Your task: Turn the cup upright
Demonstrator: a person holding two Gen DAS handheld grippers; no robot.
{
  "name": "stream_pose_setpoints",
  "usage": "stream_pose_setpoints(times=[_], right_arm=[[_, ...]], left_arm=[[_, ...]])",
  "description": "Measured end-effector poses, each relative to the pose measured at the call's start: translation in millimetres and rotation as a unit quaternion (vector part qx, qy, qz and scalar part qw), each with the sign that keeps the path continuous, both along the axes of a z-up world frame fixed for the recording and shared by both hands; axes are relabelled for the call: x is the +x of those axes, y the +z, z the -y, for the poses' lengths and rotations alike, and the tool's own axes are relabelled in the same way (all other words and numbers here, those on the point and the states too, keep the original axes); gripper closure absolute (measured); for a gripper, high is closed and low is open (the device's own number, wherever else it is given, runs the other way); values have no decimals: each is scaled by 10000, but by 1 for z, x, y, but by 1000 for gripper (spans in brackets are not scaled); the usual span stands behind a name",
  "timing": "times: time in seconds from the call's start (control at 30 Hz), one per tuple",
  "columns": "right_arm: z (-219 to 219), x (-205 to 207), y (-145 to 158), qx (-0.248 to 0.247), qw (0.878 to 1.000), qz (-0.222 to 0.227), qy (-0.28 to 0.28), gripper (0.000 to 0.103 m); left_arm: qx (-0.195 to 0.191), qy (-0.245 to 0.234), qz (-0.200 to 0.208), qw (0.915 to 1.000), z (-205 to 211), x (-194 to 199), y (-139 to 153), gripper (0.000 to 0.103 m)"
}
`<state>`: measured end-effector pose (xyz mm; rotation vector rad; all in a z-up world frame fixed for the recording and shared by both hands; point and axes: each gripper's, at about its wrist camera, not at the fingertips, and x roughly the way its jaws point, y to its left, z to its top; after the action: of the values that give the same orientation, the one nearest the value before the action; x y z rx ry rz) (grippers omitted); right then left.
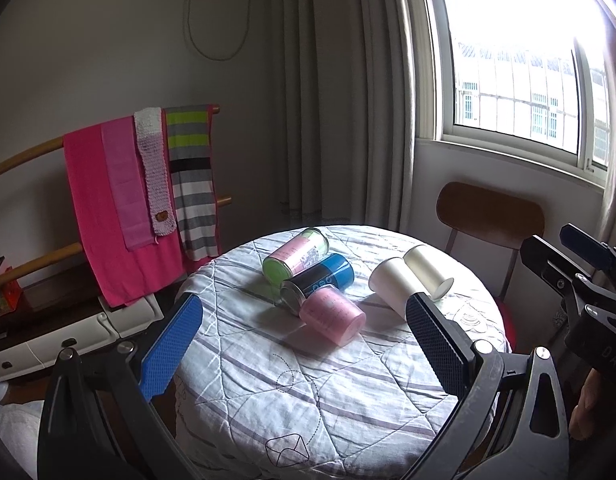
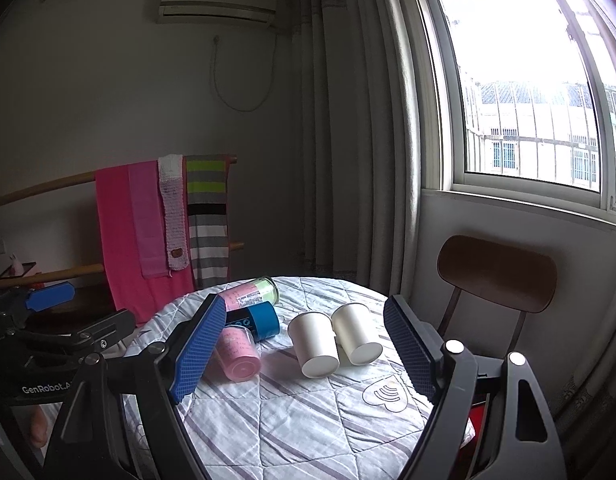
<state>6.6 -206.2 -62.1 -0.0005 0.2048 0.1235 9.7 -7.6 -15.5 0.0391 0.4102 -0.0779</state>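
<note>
Several cups lie on their sides on a round table covered with a striped quilt. A pink cup lies nearest, base toward me. Behind it lie a blue-and-black can and a pink-and-green can. Two white cups lie side by side to the right; the second one touches the first. My left gripper is open and empty, above the table's near side. My right gripper is open and empty, framing the cups from above.
A brown wooden chair stands at the table's far right, under a window. A wooden rack with pink and striped towels stands at the left. Grey curtains hang behind the table. The right gripper's body shows at the left wrist view's right edge.
</note>
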Motion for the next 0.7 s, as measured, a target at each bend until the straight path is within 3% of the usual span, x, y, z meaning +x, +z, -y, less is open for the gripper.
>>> stream_pose_setpoints(times=[0.7], right_arm=[[0, -1, 4, 6, 10000, -45, 19, 20]], left_arm=[[0, -15, -6, 10000, -2, -2, 3, 0]])
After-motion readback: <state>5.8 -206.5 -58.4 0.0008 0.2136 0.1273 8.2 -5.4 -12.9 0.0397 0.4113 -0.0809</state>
